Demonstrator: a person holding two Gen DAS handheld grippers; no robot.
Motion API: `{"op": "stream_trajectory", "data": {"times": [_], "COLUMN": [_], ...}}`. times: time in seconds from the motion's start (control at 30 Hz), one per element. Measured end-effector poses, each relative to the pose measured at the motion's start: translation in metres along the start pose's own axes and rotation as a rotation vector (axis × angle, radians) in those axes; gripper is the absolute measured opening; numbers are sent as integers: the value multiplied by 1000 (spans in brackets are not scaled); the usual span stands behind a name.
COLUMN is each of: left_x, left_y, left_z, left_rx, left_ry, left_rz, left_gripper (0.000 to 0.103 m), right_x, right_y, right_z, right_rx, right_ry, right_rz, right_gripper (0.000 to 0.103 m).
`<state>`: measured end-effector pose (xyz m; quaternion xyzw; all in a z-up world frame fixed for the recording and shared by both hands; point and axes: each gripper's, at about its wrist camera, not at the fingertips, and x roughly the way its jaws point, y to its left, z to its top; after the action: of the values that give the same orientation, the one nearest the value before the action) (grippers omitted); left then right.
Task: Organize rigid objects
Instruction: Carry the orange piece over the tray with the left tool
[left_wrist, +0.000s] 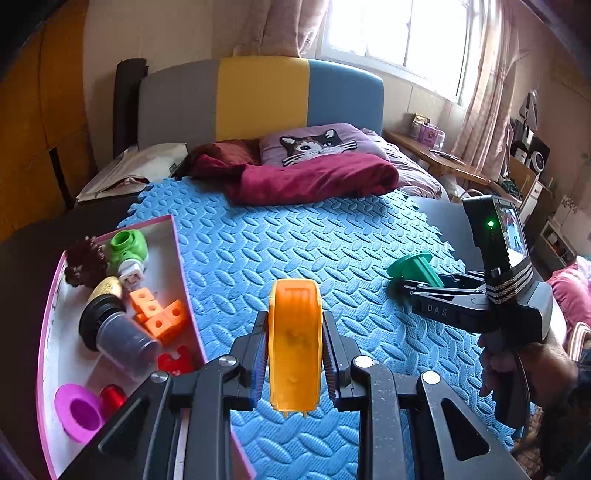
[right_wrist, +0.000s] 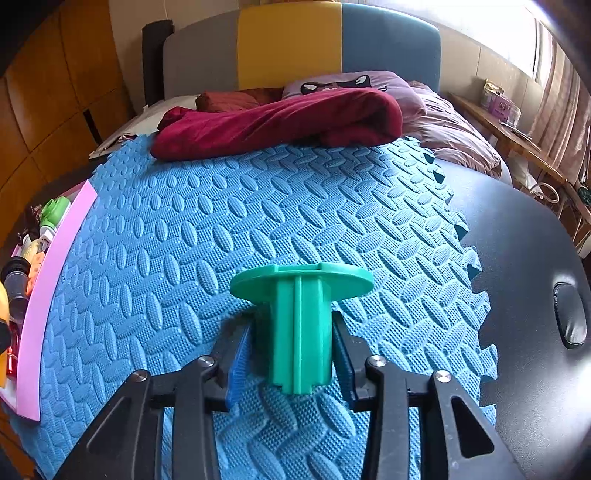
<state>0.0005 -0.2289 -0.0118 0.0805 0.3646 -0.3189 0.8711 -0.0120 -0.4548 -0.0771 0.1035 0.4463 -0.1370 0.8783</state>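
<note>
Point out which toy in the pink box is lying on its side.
The dark bottle with the black cap, tipped over beside the orange cubes in the pink box.

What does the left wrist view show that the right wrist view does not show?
Only the left wrist view shows the orange piece gripped between the left gripper fingers, and the purple cup in the pink box. Only the right wrist view shows the dark surface beside the mat. Both show the green flanged piece, the blue foam mat and the red blanket.
</note>
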Motion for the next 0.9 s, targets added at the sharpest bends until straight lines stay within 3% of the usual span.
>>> {"op": "stream_trajectory", "data": {"times": [0.1,0.17,0.23,0.3,0.5,0.53,0.57,0.6,0.77,0.9], "left_x": [-3,-4,-6,-8,-18,-20,-23,-26,-50,-74], "left_y": [7,12,17,20,39,41,45,50,85,128], "left_z": [-3,-5,-7,-8,-10,-10,-10,-11,-13,-20], "left_rx": [-18,-27,-38,-46,-86,-91,-99,-107,-169,-240], "left_ry": [-1,0,0,-1,-19,-23,-27,-31,-61,-84], "left_rz": [2,6,9,11,5,5,5,4,32,102], "left_gripper": [27,27,27,27,27,27,27,27,27,27], "right_x": [0,1,3,3,2,2,1,1,1,1], "right_y": [0,2,11,12,11,12,13,15,17,16], "right_z": [0,-1,-2,-2,-1,-1,-1,-1,-2,-2], "right_rx": [4,2,-46,-40,-31,-39,-49,-56,-54,-46], "right_ry": [-11,-18,-19,-24,-37,-43,-49,-47,-49,-49], "right_rz": [1,32,23,18,-7,-8,-6,-6,-13,-11], "right_gripper": [45,60,69,70,56,50,35,30,30,30]}}
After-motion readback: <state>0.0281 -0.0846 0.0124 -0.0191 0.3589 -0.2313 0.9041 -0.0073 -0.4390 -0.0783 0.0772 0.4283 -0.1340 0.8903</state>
